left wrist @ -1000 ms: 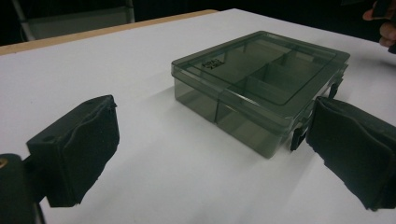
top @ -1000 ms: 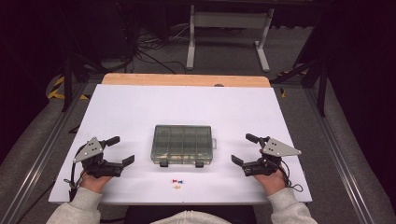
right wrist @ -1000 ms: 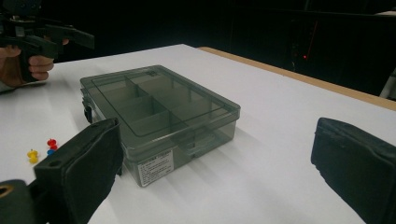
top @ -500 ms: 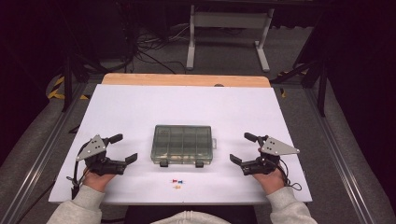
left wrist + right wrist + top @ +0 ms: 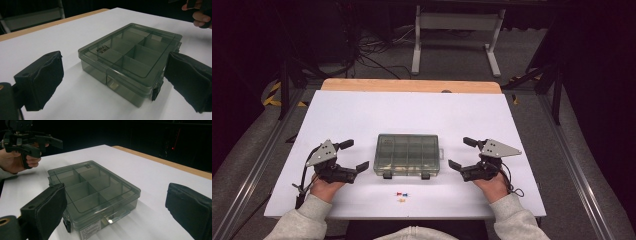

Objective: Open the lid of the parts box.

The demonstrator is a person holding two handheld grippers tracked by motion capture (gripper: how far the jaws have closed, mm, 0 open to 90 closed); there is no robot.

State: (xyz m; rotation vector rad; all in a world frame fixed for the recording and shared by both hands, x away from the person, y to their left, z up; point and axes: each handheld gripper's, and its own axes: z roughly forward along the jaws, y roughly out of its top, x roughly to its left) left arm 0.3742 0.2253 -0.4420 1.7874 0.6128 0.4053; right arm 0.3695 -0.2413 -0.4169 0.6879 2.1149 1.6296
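A smoky translucent compartment box (image 5: 408, 155) lies shut in the middle of the white table (image 5: 362, 115), latches toward the person. The same box (image 5: 130, 57) sits just ahead of the left jaws, and the box (image 5: 92, 192) lies between and beyond the right jaws. My left gripper (image 5: 354, 156) rests open to the box's left, empty. My right gripper (image 5: 462, 153) rests open to its right, empty. A few small coloured push pins (image 5: 402, 195) lie on the table in front of the box.
A wooden strip (image 5: 412, 85) edges the table's far side. Beyond it stand a metal frame (image 5: 457, 30) and cables on the grey floor. Metal rails (image 5: 584, 180) run along both sides of the table.
My left gripper has shifted slightly right, toward the box. My right gripper has edged a little toward the box too.
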